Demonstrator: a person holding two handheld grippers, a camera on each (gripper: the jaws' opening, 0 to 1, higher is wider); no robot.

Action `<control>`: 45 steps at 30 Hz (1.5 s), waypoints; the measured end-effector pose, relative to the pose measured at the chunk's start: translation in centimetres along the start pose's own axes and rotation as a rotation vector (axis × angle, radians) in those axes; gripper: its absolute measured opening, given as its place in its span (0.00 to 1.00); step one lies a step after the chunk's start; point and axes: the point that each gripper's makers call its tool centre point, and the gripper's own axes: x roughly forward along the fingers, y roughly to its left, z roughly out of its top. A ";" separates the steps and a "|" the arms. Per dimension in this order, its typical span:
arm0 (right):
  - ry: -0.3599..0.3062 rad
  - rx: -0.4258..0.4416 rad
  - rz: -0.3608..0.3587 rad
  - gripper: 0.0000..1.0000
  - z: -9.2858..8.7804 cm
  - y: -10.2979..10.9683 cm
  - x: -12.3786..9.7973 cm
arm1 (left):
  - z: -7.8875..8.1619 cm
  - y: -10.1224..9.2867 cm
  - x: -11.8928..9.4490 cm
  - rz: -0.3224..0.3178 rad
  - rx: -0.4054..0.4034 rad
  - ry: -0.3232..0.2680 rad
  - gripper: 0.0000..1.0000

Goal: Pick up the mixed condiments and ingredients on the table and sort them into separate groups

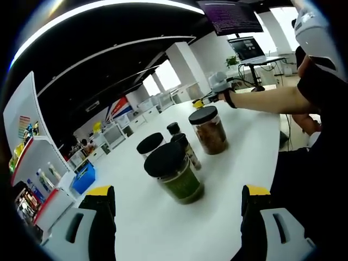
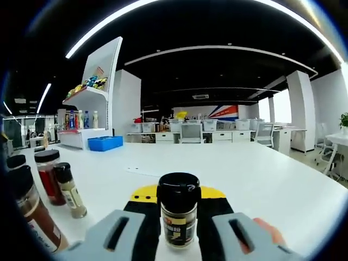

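Black-capped jars, three wide (image 1: 176, 174), two slim (image 1: 185, 148), right tool (image 2: 179, 217) gripping one spice bottle (image 2: 178, 216)

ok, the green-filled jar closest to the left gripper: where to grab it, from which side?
Take the green-filled jar across its glass body, below the wide black lid, which overhangs. Come straight in from the left gripper's side; its jaws stand open with bare table before the jar. A small bottle stands close behind, so stop short. The right gripper is shut on a black-capped spice jar.

Glossy smooth white table (image 1: 239, 179), clear jars (image 1: 209, 130) with matt black lids (image 1: 203, 115)
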 end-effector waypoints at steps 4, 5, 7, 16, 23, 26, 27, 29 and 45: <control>-0.004 -0.009 0.003 0.22 -0.4 0.2 0.2 | -0.2 -0.2 0.2 -0.006 -0.004 0.005 0.95; 0.001 -0.008 0.001 0.22 -0.5 0.1 0.2 | -0.3 -0.2 0.2 -0.006 -0.003 0.007 0.95; 0.001 0.006 -0.006 0.22 -0.6 -0.1 0.2 | -0.4 -0.2 0.2 -0.005 -0.002 0.010 0.95; -0.012 0.005 0.015 0.23 -0.7 0.2 -0.1 | -0.5 -0.3 0.6 -0.011 -0.006 0.010 0.95; -0.035 -0.040 0.015 0.24 -0.9 0.7 -0.5 | -0.3 -0.7 0.5 -0.020 -0.007 -0.003 0.95; -0.037 -0.038 0.010 0.24 -0.8 0.6 -0.4 | -0.5 -0.6 0.2 -0.016 -0.013 -0.001 0.95; -0.037 -0.034 0.009 0.25 -0.9 0.6 -0.4 | -0.5 -0.5 0.0 -0.014 -0.013 -0.001 0.95; -0.024 -0.009 0.011 0.25 -1.2 0.5 -0.2 | -0.5 -0.4 -0.1 -0.008 -0.013 -0.002 0.95; 0.013 0.007 0.031 0.37 -1.9 1.2 -1.0 | -0.5 -0.1 -0.5 0.002 -0.012 -0.004 0.95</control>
